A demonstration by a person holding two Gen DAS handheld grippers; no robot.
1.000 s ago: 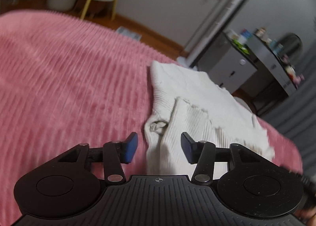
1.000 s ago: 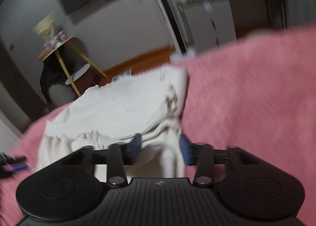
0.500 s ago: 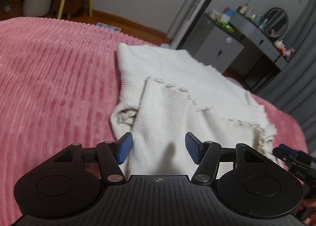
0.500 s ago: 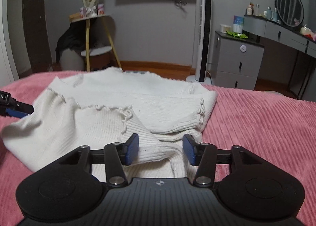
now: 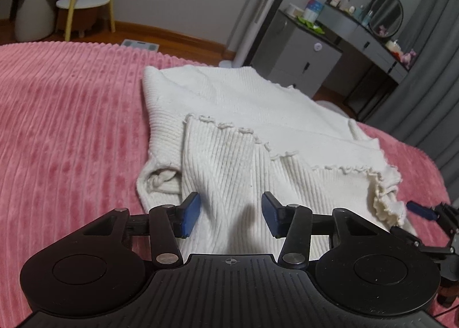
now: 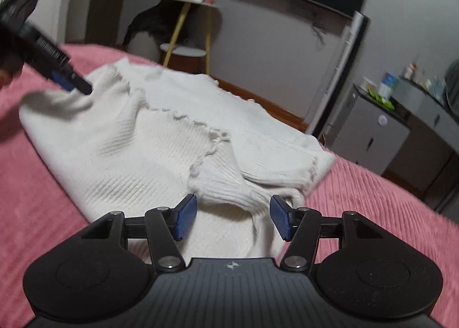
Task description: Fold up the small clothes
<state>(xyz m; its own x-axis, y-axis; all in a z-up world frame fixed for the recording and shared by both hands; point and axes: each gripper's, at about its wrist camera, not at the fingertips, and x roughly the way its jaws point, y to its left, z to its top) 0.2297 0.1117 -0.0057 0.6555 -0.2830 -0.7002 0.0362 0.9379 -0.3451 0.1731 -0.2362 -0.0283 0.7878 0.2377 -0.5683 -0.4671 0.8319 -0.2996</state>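
I see a cream ribbed knit top (image 5: pixel 258 115) lying on the pink corduroy-textured bedspread (image 5: pixel 66 115), partly folded: both sleeves are turned in across the body, and their lettuce-frilled cuffs and edges run in a wavy line over the front. The ribbing is fine and vertical, the fabric soft and slightly rumpled, with one bunched corner at the near left in my left view. My left gripper (image 5: pixel 231 219) hangs over the near edge of the folded sleeve, its blue pads apart with the knit beneath and between them; the jaws are closing, but the pads press on nothing. My right gripper (image 6: pixel 232 217) sits over the other near end of the garment, above a rolled cuff, jaws opening, pads clear of the cloth. In the right view the left tool's tip meets the far left corner of the top. Behind the bed stand a grey dresser (image 5: pixel 301 61), a round mirror (image 5: pixel 385 14) and a yellow-legged stand (image 6: pixel 183 27).
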